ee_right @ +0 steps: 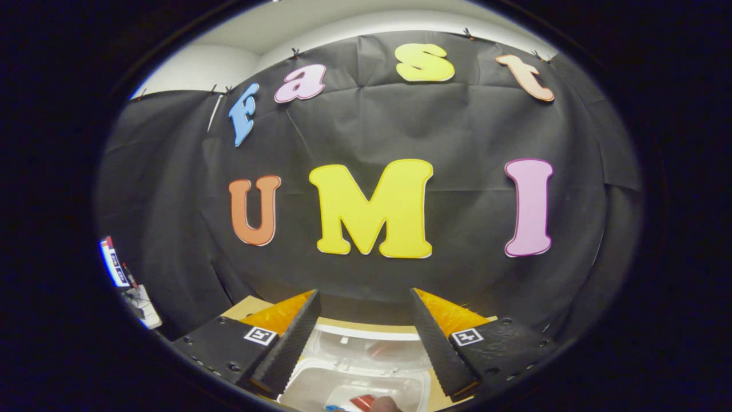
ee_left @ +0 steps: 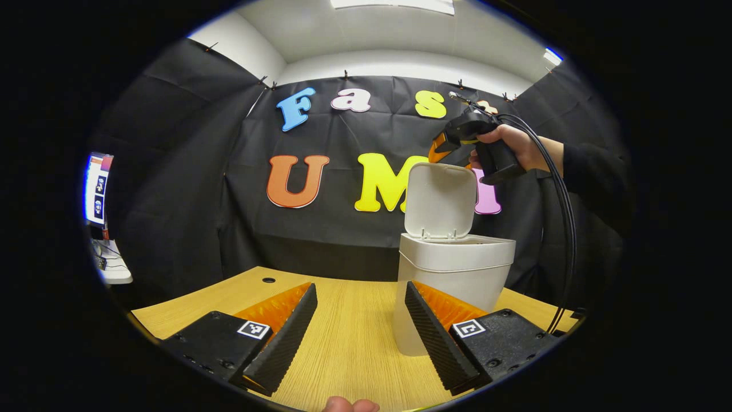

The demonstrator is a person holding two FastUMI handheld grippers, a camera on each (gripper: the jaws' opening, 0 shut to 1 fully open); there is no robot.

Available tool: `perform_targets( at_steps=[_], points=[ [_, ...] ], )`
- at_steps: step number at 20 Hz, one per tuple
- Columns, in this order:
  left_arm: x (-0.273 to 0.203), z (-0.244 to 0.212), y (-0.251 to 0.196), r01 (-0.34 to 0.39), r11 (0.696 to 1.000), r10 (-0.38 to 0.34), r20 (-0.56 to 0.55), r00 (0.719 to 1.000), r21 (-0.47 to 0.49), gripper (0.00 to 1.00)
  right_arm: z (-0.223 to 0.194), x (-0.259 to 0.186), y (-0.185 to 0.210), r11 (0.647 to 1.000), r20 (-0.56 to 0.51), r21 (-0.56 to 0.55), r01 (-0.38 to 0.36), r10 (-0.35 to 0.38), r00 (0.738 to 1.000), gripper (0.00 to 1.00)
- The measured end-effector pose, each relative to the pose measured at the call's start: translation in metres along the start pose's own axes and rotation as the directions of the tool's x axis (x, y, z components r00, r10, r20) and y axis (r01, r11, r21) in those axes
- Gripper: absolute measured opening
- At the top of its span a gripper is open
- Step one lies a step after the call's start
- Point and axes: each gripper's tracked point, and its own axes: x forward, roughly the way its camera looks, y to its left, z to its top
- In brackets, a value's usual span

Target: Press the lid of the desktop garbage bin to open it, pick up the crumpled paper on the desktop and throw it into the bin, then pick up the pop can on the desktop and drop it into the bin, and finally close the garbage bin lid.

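1. Overhead, the right gripper hangs just behind the top edge of the upright lid, its fingers spread on nothing in the right gripper view.
2. Directly below it gapes the white garbage bin on the wooden desktop; something red lies low in that view.
3. Nearer the desk, the left gripper waits released, the bin just to its right.

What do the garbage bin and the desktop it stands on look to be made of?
The garbage bin looks like moulded plastic, off-white and matte: smooth seamless walls, a separate rim collar, and small hinge tabs on its raised lid. The desktop looks like light wood or a wood-grain laminate; fine straight grain lines run across it and a round hole is cut in it, but which of the two is unclear.
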Motion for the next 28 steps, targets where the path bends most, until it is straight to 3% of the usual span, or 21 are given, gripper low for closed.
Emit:
perform_targets(
  at_steps=[9,21,28],
  points=[
    [0.001,-0.006,-0.022,0.036,0.999,-0.036,-0.012,0.999,0.005,0.99,-0.046,-0.048,0.005,1.0,-0.009,0.002,-0.025,0.025,1.0,0.92],
    [0.001,-0.005,-0.042,0.061,0.998,-0.061,-0.001,0.998,-0.004,0.99,-0.137,-0.116,0.025,0.988,0.044,-0.13,-0.077,0.083,0.996,0.92],
    [-0.002,0.001,-0.038,0.049,0.999,-0.048,0.021,0.999,-0.011,0.99,-0.196,-0.108,0.015,0.995,-0.002,-0.032,-0.092,0.092,0.996,0.94]
  ],
)
